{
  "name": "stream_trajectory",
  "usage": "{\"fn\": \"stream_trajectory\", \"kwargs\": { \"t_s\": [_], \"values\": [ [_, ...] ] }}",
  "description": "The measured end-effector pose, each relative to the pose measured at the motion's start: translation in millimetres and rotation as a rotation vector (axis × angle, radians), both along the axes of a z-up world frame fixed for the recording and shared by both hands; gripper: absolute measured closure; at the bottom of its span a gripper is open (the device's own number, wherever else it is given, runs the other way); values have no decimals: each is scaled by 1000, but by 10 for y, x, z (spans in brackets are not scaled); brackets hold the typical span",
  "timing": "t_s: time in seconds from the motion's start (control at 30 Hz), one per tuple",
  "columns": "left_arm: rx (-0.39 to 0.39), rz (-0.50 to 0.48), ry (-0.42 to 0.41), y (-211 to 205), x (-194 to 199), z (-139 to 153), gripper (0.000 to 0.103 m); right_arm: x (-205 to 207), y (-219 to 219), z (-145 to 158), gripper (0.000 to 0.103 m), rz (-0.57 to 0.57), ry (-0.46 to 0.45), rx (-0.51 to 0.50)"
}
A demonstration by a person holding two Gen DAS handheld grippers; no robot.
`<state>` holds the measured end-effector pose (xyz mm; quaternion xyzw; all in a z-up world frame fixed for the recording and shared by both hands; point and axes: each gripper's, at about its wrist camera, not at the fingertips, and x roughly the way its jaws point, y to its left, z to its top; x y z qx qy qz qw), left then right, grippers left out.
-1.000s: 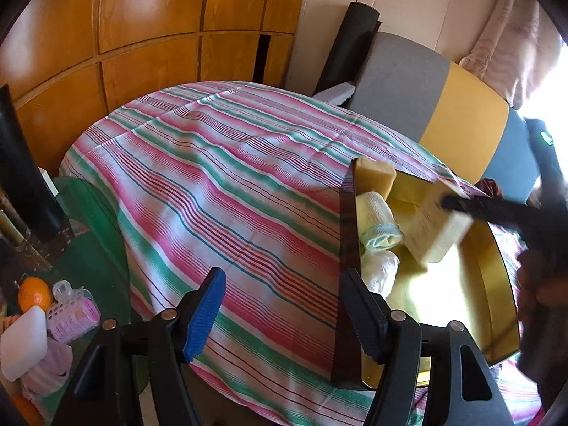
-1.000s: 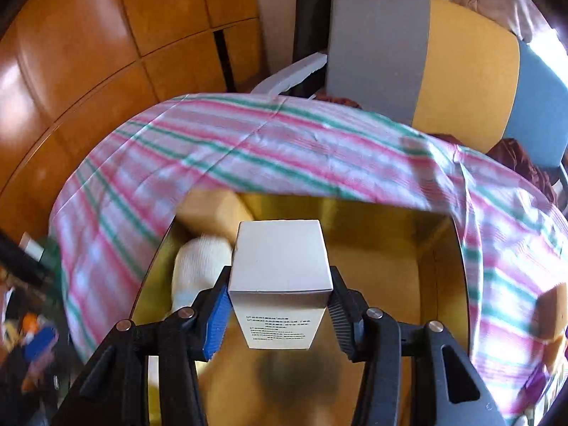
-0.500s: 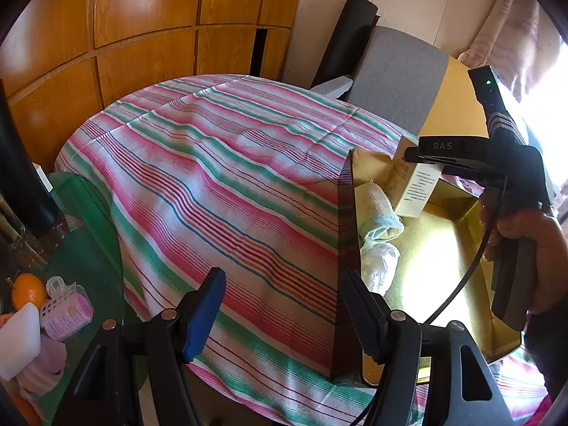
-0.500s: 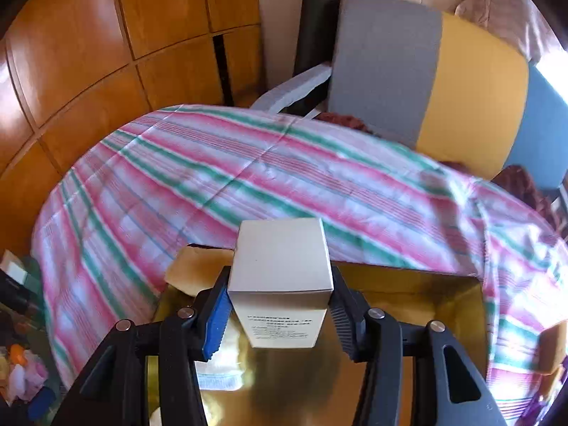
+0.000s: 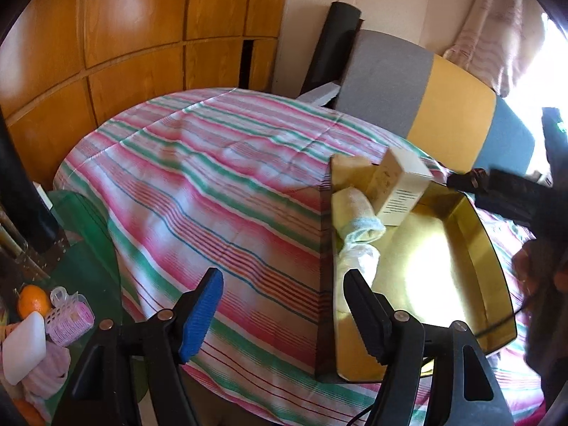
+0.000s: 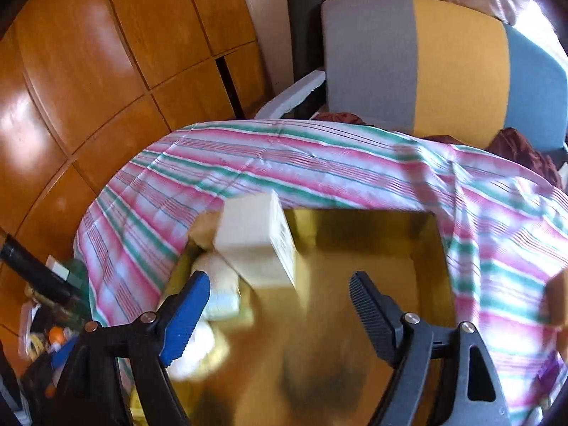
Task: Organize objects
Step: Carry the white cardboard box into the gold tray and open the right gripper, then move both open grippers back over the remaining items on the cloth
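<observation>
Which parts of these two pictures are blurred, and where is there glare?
Left wrist view: the window corner at upper right is blown out, and a bright glare patch sits on the gold tray floor; the striped tablecloth is slightly soft. Right wrist view: the white box and rolled cloths are smeared by motion blur; the wooden panels show soft reflections.

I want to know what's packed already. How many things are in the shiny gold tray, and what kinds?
In the gold tray:
Boxes: 1, white box
Rolled cloths: 2
Tan blocks: 1
Total: 4
</observation>
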<state>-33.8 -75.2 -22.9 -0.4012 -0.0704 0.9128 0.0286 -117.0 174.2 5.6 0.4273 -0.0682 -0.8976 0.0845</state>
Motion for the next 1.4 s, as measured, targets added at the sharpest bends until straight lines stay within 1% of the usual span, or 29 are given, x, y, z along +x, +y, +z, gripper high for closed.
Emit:
{"fn": "stream_trajectory", "kwargs": {
  "t_s": [0.1,0.27,0.47,0.67,0.83,0.93,1.03,1.1,1.23,1.4],
  "values": [
    [-27,-26,21,121,47,62,31,240,64,24,20,-4,13,29],
    [-51,-65,36,310,123,113,27,548,119,25,20,-24,22,57],
    [-76,-118,48,526,229,159,27,854,263,11,20,-53,31,52],
    [-94,-168,61,710,302,199,27,1221,568,71,20,-96,51,33],
    [-104,-206,64,844,336,215,27,1484,998,69,20,-198,42,26],
    [-110,-229,66,935,348,219,27,1614,1280,67,20,-266,37,38],
    [-115,-250,66,1016,351,222,24,1756,1600,66,20,-344,31,59],
    [-115,-267,72,1079,355,229,19,1850,1812,62,20,-395,27,71],
    [-123,-303,77,1230,342,242,19,2060,2263,50,20,-504,10,88],
    [-133,-358,77,1436,312,245,19,2320,2727,48,20,-620,-1,102]
  ]
}}
